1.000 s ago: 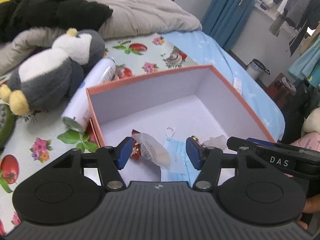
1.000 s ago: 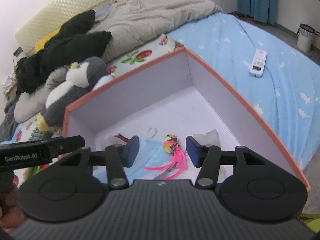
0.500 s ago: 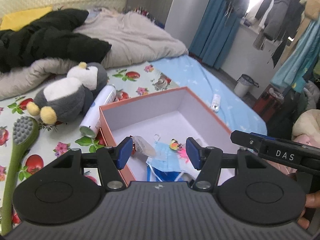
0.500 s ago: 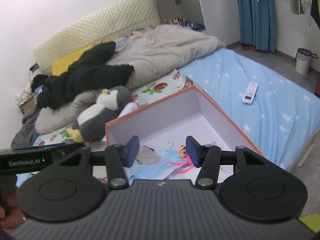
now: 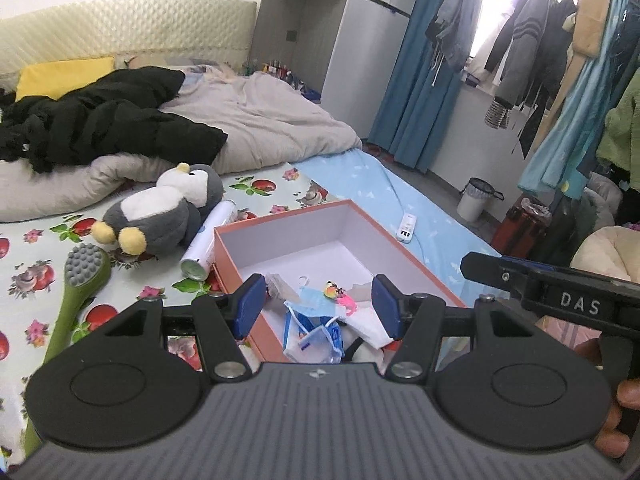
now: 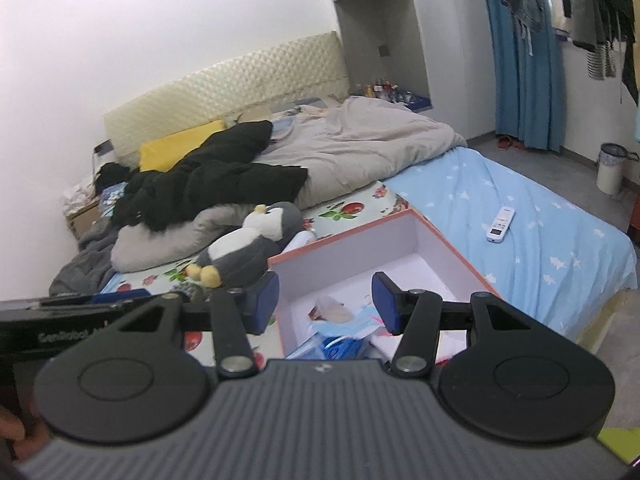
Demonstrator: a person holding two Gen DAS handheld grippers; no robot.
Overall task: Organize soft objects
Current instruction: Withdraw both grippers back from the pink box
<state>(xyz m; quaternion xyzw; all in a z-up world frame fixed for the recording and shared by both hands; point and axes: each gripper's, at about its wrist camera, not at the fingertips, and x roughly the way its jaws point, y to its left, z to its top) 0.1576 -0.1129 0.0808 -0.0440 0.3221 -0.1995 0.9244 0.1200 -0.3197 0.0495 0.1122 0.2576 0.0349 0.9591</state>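
An orange box [image 5: 318, 210] [image 6: 348, 236] with a white inside lies on the bed. Blue face masks [image 5: 316, 320] [image 6: 340, 326], a clear wrapper [image 6: 332, 308] and a small pink-feathered toy [image 5: 340, 296] sit at its near end. A grey and white penguin plush [image 5: 160, 212] [image 6: 248, 248] lies to the left of the box. My left gripper [image 5: 319, 306] hangs open above the box's near end, nothing between its fingers. My right gripper [image 6: 325, 304] is also open and empty, high over the near left corner of the box.
A white spray can [image 5: 208, 240] lies between plush and box. A green massage brush [image 5: 80, 284] lies at the left. A black jacket [image 5: 104, 128] and grey duvet [image 5: 264, 120] cover the far bed. A white remote [image 6: 500, 224] rests on the blue sheet. A person's hand [image 5: 620, 420] holds the other gripper.
Both grippers have pulled up and back from the box, so more of the bed and room shows. Their jaws stand the same width as before. The box's contents have not moved.
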